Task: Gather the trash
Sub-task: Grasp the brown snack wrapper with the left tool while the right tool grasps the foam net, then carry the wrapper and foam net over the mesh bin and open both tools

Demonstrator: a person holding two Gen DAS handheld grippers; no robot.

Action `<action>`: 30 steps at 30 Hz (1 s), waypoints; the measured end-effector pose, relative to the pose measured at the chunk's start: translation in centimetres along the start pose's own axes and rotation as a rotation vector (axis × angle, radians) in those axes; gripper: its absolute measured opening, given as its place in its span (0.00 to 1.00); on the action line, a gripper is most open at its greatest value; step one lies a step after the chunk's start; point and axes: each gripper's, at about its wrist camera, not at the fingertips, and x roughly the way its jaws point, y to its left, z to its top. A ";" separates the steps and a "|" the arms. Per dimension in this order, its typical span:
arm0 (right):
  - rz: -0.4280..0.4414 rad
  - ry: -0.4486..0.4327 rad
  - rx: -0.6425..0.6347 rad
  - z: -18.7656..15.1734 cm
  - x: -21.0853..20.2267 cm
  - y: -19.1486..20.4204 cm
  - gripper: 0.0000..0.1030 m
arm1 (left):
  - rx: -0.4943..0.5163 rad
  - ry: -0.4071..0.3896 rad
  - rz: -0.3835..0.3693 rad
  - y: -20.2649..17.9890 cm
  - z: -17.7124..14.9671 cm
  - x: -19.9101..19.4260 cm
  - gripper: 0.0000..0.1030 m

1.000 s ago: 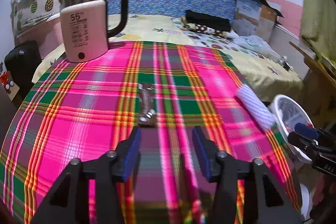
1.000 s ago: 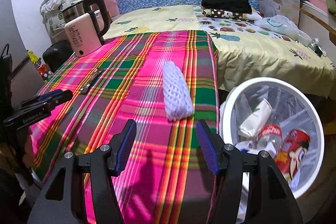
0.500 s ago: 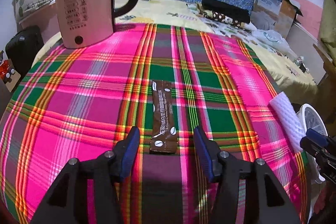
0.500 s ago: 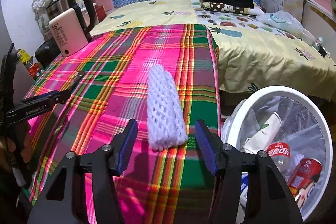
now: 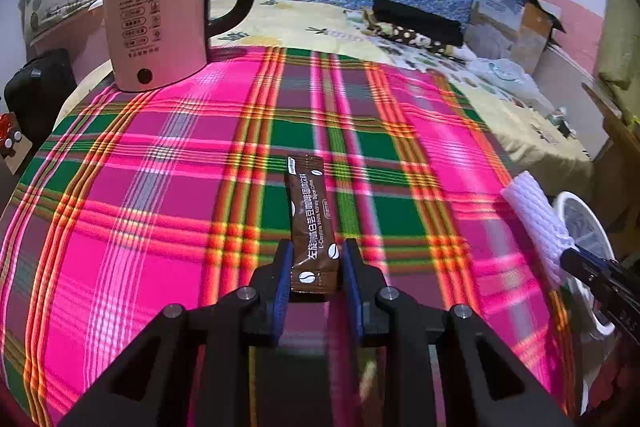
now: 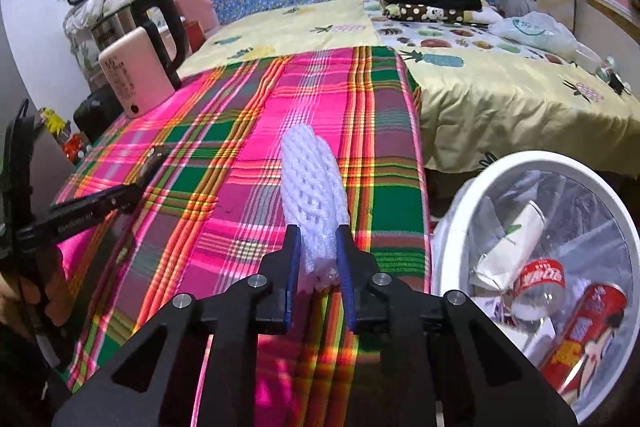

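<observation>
Your left gripper (image 5: 314,259) has just closed on the brown coffee sachet (image 5: 311,223), bottom centre; your right gripper (image 6: 318,255) has just closed, squeezing the white foam net sleeve (image 6: 312,187).

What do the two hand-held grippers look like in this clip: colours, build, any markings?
Both match: the left hand-held gripper and the right hand-held gripper have matte black angular frames with triangular cut-outs and silver round bolt heads, and two flat fingers lined with blue pads. White lettering runs along one finger's side, too blurred to read. No cables or sleeves show.

Kettle (image 5: 160,15) on plaid tablecloth (image 5: 140,207); bed (image 6: 500,95) behind.
</observation>
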 end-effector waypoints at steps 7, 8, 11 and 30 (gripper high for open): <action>0.014 -0.026 0.018 -0.8 -1.8 0.2 0.16 | 0.032 -0.023 -0.059 -1.8 -1.0 -2.5 0.25; 0.015 -0.030 0.020 -0.8 -2.0 0.2 0.16 | 0.038 -0.026 -0.066 -2.1 -1.0 -2.8 0.25; 0.016 -0.044 0.035 -1.2 -2.9 0.1 0.16 | 0.059 -0.034 -0.092 -3.2 -1.2 -3.6 0.25; -0.114 -0.158 0.149 -2.5 -8.0 -4.6 0.16 | 0.257 -0.035 -0.300 -14.4 -1.0 -4.3 0.25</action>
